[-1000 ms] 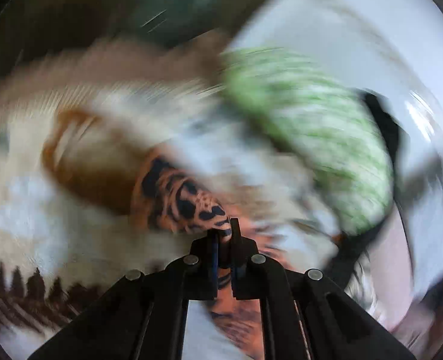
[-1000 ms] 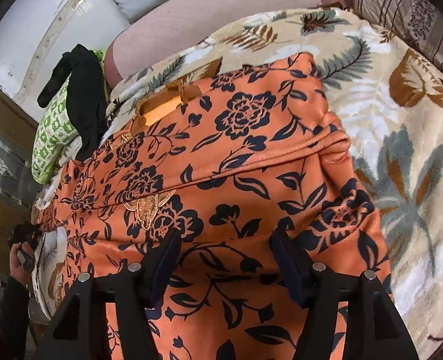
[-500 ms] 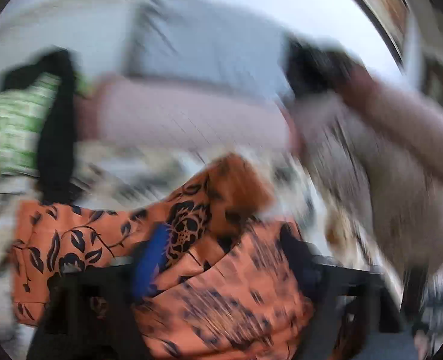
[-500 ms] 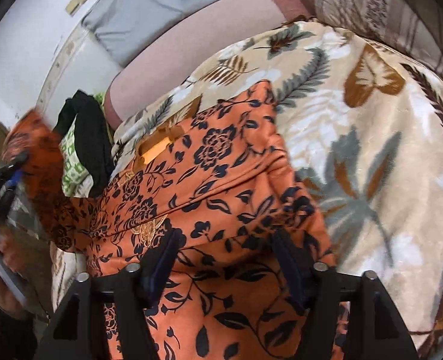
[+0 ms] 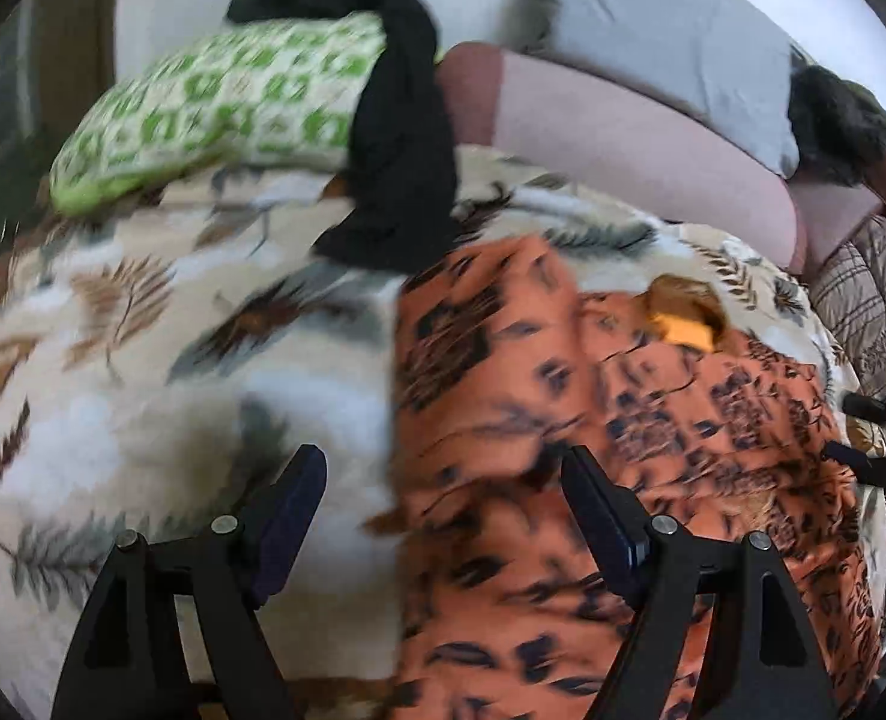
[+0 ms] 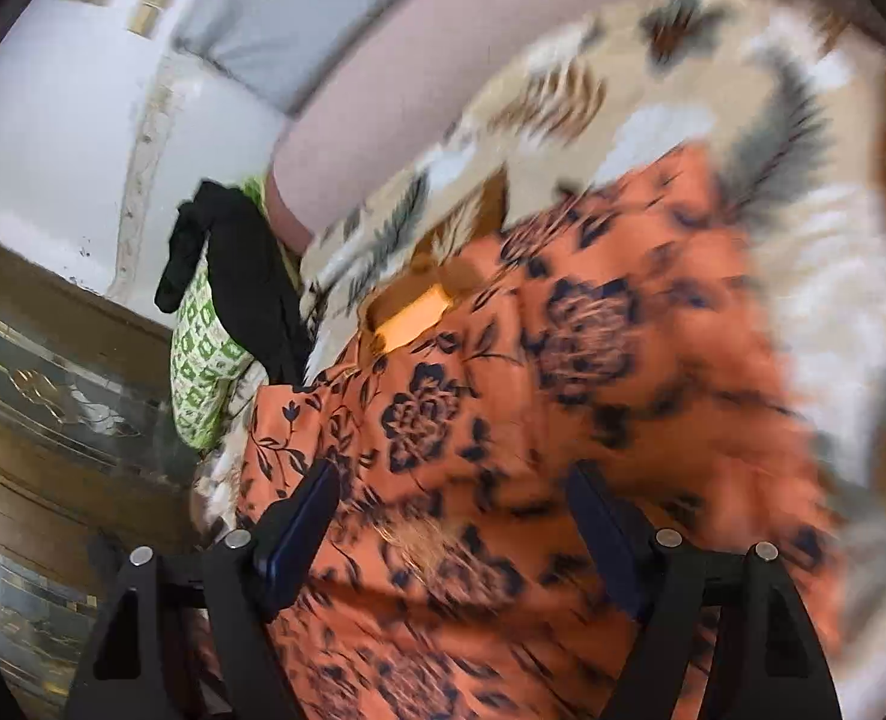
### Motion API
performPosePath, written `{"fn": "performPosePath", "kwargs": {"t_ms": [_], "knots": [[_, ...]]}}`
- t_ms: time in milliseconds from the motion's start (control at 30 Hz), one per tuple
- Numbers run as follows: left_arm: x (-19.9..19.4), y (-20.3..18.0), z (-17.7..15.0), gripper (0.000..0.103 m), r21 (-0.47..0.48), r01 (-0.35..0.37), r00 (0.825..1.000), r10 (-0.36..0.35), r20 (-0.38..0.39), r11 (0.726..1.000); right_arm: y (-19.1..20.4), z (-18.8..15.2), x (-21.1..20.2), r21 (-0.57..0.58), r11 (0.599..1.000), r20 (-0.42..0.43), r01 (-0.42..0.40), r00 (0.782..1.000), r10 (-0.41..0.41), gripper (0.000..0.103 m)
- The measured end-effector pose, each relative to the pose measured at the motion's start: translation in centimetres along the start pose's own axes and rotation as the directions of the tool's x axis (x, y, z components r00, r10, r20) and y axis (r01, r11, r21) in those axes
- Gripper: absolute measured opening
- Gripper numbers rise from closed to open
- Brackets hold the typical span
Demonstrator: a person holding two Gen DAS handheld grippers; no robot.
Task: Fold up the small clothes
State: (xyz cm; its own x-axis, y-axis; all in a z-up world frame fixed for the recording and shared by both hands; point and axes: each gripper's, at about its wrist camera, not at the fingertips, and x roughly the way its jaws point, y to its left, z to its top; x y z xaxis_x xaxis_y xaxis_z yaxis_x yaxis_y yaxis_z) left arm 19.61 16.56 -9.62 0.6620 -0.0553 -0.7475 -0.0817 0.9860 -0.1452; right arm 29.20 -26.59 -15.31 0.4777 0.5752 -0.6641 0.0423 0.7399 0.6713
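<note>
Orange floral garment [image 5: 593, 420] now lies folded over on the bed [image 5: 143, 360]; left gripper [image 5: 443, 480] has let go, jaws wide, right gripper [image 6: 452, 495] is opening, nothing pinched.

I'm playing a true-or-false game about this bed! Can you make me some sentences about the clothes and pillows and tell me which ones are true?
1. The orange flowered garment lies on a leaf-patterned blanket. True.
2. A black cloth is draped over the green-and-white pillow. True.
3. The left gripper is squeezed shut on the orange garment. False: its fingers stand wide apart and pinch nothing.
4. The green-and-white pillow sits on top of the orange garment. False: it lies apart from it, at the far edge of the blanket.
5. The right gripper hangs over the orange garment, jaws opening. True.
</note>
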Motion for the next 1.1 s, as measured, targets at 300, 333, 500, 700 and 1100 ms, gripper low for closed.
{"fn": "performPosePath", "kwargs": {"t_ms": [300,333,500,700,1100], "knots": [[2.1,1.0,-1.7,0.081,0.045,-0.008,1.000,0.009,-0.029,0.999,4.3,1.9,6.4,-0.232,0.942,-0.087,0.244,0.959,-0.270,0.014],[1.9,1.1,-1.7,0.081,0.040,-0.004,1.000,0.005,-0.025,0.999,5.3,2.1,5.2,-0.265,0.926,-0.038,0.269,0.957,-0.289,0.014],[1.6,0.8,-1.8,0.081,0.042,0.002,1.000,-0.001,-0.024,0.999,5.6,2.5,0.5,-0.330,0.832,0.151,0.445,0.895,-0.419,0.018],[-0.8,-1.1,0.1,0.081,0.066,0.038,0.997,-0.042,0.058,0.997,-0.8,1.8,0.9,-0.198,0.903,0.090,0.381,0.925,-0.370,0.072],[6.0,-1.3,0.7,0.083,0.068,-0.074,0.989,0.082,-0.126,0.995,-3.2,1.8,3.1,0.048,0.994,-0.094,0.097,0.991,-0.092,0.068]]}}
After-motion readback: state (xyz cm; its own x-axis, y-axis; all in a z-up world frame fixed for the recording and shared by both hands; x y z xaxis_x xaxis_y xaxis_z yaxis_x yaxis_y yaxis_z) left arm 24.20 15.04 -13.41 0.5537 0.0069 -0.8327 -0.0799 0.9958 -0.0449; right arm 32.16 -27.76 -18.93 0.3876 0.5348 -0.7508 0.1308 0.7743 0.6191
